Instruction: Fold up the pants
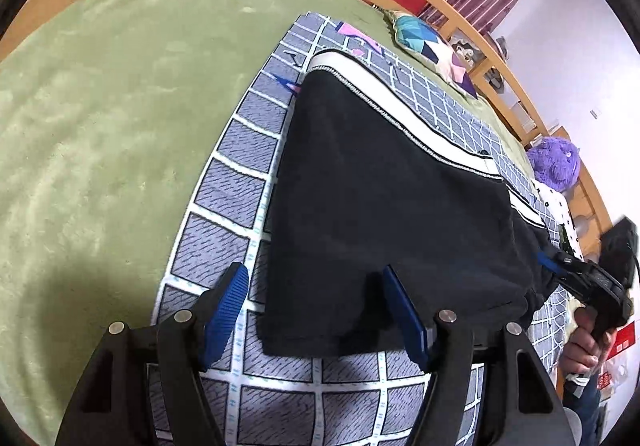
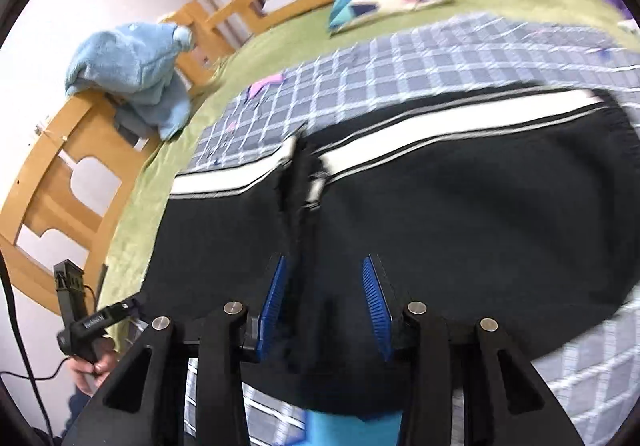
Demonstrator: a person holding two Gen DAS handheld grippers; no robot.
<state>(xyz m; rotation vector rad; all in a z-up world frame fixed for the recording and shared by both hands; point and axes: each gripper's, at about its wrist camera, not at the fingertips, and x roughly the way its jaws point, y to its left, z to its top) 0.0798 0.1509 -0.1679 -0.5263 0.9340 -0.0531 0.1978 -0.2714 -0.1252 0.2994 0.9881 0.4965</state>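
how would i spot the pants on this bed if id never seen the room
Start at the wooden-railed bed with the green blanket; a grey mat with a white grid lies on it. The pants lie on that mat, the only black cloth there, with a broad white stripe along the far edge. The pillow nearby is multicoloured, the towel on the rail light blue.

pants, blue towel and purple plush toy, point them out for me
pants (image 1: 384, 206): left wrist view, middle of the black fabric.
blue towel (image 2: 132, 74): right wrist view, bulk of it draped on the wooden bed rail.
purple plush toy (image 1: 554, 164): left wrist view, its fuzzy body.
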